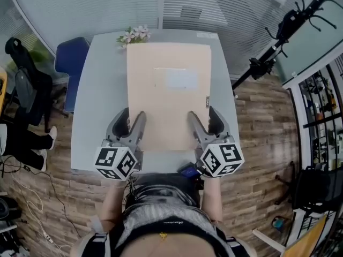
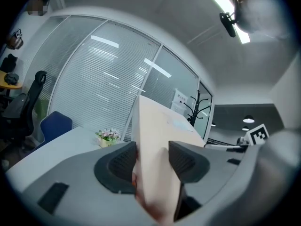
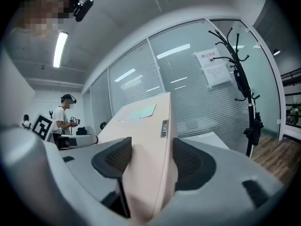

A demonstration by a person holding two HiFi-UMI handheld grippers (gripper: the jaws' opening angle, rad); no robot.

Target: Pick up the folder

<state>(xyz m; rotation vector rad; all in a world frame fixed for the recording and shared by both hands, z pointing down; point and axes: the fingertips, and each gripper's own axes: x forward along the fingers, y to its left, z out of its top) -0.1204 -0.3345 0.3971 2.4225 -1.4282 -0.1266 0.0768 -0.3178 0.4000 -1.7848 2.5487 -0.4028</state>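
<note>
The folder (image 1: 169,90), a thick beige one with a pale label on its cover, is carried by its near edge, one claw at each near corner. The left claw (image 1: 132,116) is clamped on the folder's left side. In the left gripper view, its ribbed pads press the folder (image 2: 157,140) from both sides, with the left claw (image 2: 153,161) closed around the edge. The right claw (image 1: 203,115) grips the other corner the same way. In the right gripper view, the folder (image 3: 150,126) sits tight between the pads of the right claw (image 3: 150,161), just short of the small dark tag on the spine. Both gripper views show the far end standing out over the grey tabletop (image 1: 102,90), so the folder looks lifted clear of it.

To do this well, the two claws should stay level with each other and keep the same firm squeeze. All the weight hangs forward of the grip (a long lever), so the far end could sag or the folder could slip out if either side loosens.

A small pot of flowers (image 1: 134,35) stands at the tabletop's far edge, just beyond the folder's far left corner, and could be knocked if that end dips. A blue chair (image 1: 72,58) stands to the left and a black coat stand (image 1: 284,31) to the right, both well apart. A person (image 3: 63,114) stands far off in the room.
</note>
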